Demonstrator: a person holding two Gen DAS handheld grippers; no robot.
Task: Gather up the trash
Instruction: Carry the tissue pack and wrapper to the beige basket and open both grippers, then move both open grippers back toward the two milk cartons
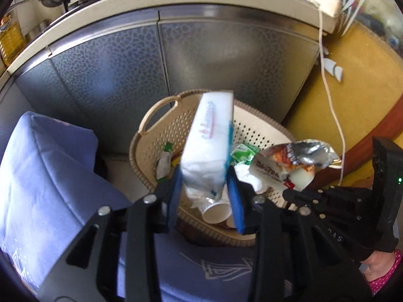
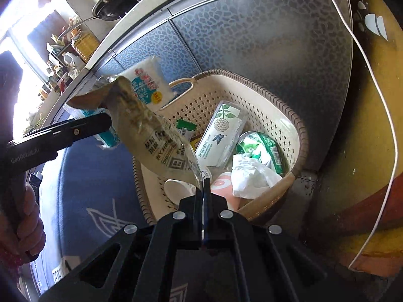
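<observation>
White tissue pack [image 1: 209, 136] between left hand-held gripper [image 1: 206, 196] pads — above basket [image 1: 151, 115]

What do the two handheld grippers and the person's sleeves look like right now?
Both grippers are black angular frames with silver rivets. The left gripper has blue finger pads; its body bears pale lettering. The right gripper shows a green light. The sleeve is pink with white dots.

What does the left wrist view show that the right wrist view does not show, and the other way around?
Only the left wrist view shows the left gripper with its blue pads around the white tissue pack, and the snack wrapper's printed front. Only the right wrist view shows the right gripper shut on that wrapper, and a leaf-printed pack in the basket. Both show the beige basket, the paper cup and the white cable.
</observation>
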